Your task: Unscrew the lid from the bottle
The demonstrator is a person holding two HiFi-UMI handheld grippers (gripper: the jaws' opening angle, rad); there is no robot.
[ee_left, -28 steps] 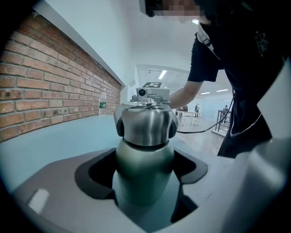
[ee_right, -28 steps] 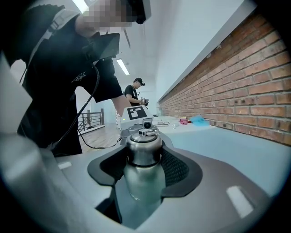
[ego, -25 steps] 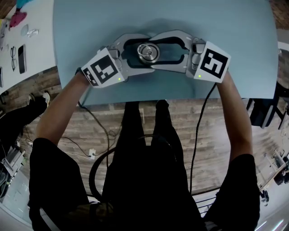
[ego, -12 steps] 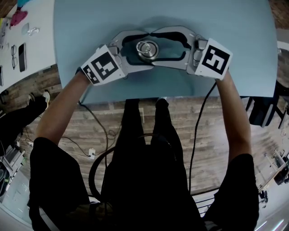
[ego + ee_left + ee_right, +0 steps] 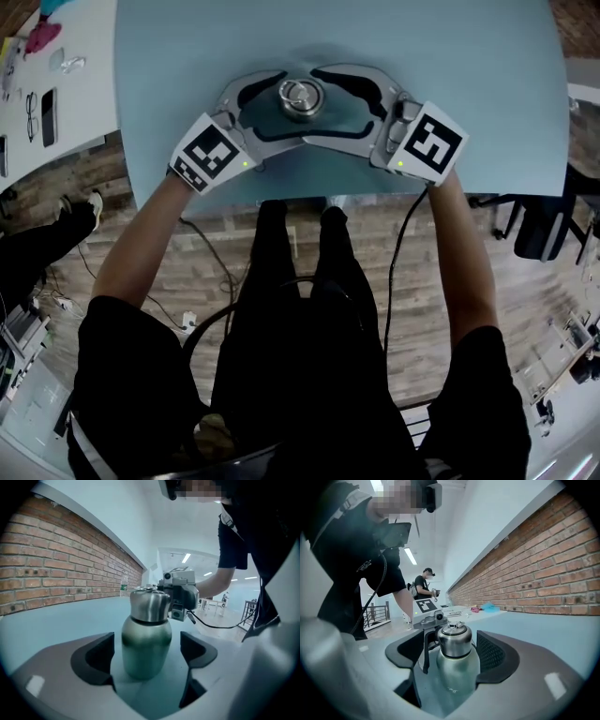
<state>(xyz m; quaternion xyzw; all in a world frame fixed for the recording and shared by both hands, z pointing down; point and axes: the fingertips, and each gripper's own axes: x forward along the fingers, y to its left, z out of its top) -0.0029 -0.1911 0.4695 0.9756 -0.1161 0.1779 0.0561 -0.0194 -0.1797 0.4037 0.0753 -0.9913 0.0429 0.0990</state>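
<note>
A steel bottle (image 5: 300, 97) with its steel lid (image 5: 149, 604) screwed on stands upright on the pale blue table (image 5: 469, 56). My left gripper (image 5: 279, 105) reaches in from the left and my right gripper (image 5: 326, 103) from the right. Both sets of jaws surround the bottle. In the left gripper view the bottle body (image 5: 146, 639) stands between the dark pads (image 5: 96, 660) with a gap on each side. In the right gripper view the lid (image 5: 453, 639) rises between the pads (image 5: 493, 654), which are not pressing on it. Both pairs of jaws have just been opening, with the bottle between them.
The table's near edge (image 5: 309, 192) runs just below the grippers. A white table (image 5: 56, 103) at the left holds a phone and glasses. A dark chair (image 5: 544, 225) stands at the right. A plastic bottle (image 5: 123, 584) stands far off by the brick wall, and another person (image 5: 423, 585) stands in the background.
Both pairs of jaws have spread wider and come off the bottle. The bottle still stands upright in the same spot between them.
</note>
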